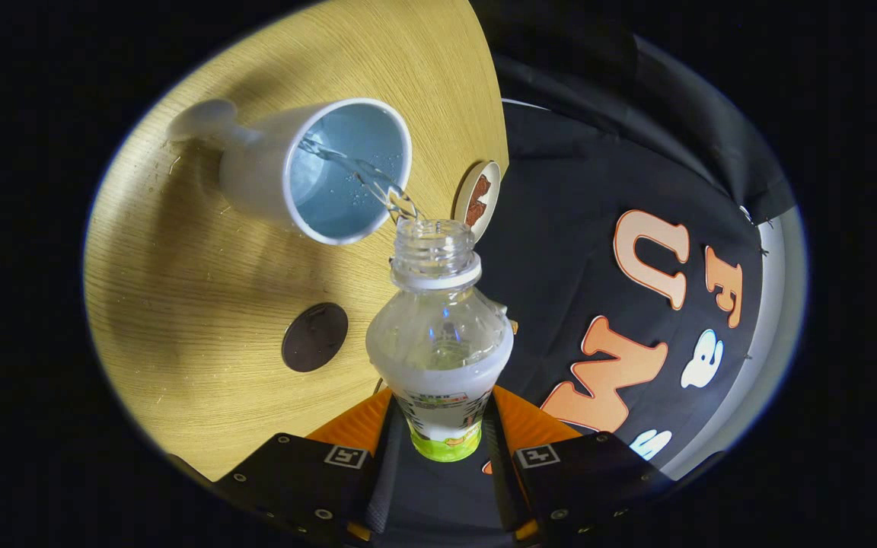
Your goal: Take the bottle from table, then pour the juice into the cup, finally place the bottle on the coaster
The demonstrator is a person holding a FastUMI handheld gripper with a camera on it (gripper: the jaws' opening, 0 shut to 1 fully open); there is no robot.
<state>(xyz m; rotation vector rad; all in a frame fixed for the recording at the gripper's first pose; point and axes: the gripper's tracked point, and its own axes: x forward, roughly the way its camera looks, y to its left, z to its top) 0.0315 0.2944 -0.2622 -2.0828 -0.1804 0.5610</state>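
Note:
My gripper (438,426) is shut on the labelled lower part of a clear plastic bottle (438,335), which has no cap on it and is tipped over toward the cup. A thin clear stream (366,176) runs from the bottle's mouth into a white cup (317,171) with a pale blue inside and a handle on its far side. The cup stands on the round wooden table (180,289), just beyond the bottle's mouth. A dark round coaster (314,336) lies on the table beside the bottle's shoulder, nearer to me than the cup.
A small round disc with a brown picture (478,199) lies at the table's edge just past the bottle's mouth. The table ends there, with the booth's black cloth wall (598,190) beyond it.

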